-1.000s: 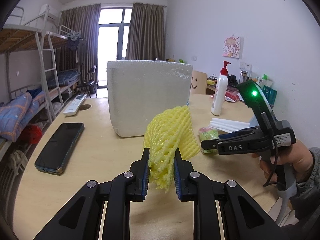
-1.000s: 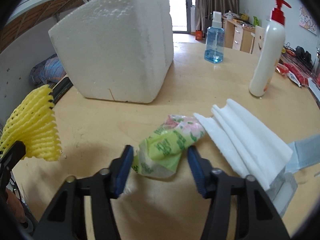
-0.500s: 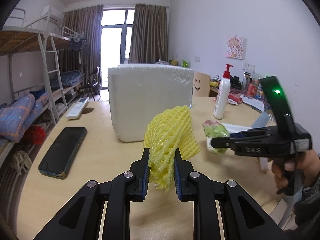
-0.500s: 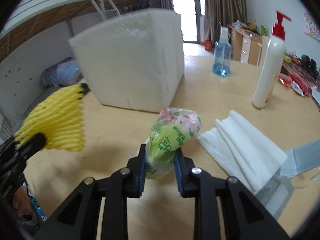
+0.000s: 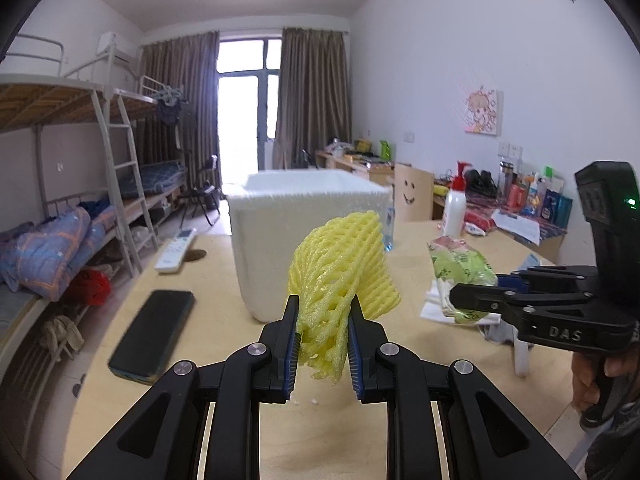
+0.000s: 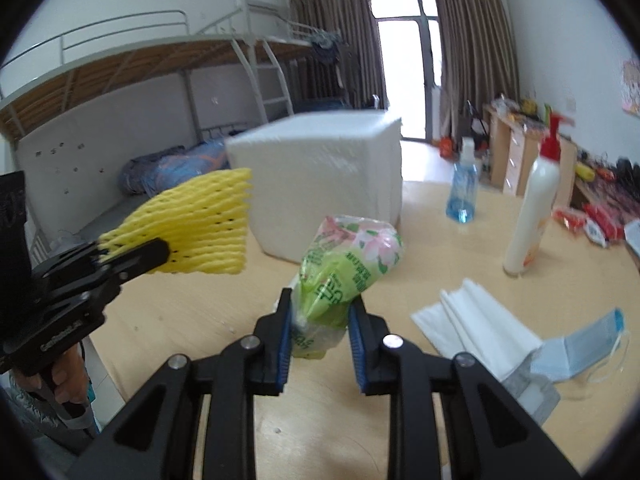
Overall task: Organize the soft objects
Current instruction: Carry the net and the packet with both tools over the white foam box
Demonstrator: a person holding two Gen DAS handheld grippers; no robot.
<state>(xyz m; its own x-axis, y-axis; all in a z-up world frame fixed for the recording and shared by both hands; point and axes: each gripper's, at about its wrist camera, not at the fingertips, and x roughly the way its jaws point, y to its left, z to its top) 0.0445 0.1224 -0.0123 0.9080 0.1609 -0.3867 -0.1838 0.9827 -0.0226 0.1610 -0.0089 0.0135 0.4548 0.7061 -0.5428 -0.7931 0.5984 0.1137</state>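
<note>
In the left wrist view, the left gripper [image 5: 322,330] is seen closed on a yellow foam net [image 5: 344,280], which is pinched at its lower end and held clear above the worktop [image 5: 192,380]; the long axis of the net rises forward and to the right, away from the jaws. Straight ahead of it, toward the far edge of the worktop, a white foam box [image 5: 280,248] stands with its open top just visible, and a phone [image 5: 154,334] lies near the left edge. At the right of this view the right gripper [image 5: 472,300] is seen from the side, holding a green tissue pack [image 5: 460,272]. In the right wrist view, the right gripper [image 6: 320,336] has just been closing and its pads are now pressed on the lower end of the green tissue pack [image 6: 344,272], which is lifted off the worktop [image 6: 420,248] and stands nearly upright, leaning slightly right. The white foam box [image 6: 324,176] lies ahead and slightly left of it, and folded white tissues [image 6: 476,328] and a blue face mask [image 6: 580,348] rest near the right edge. The box is judged to be the target for both items; the left gripper appears the nearer and more squarely lined up with the opening.
</note>
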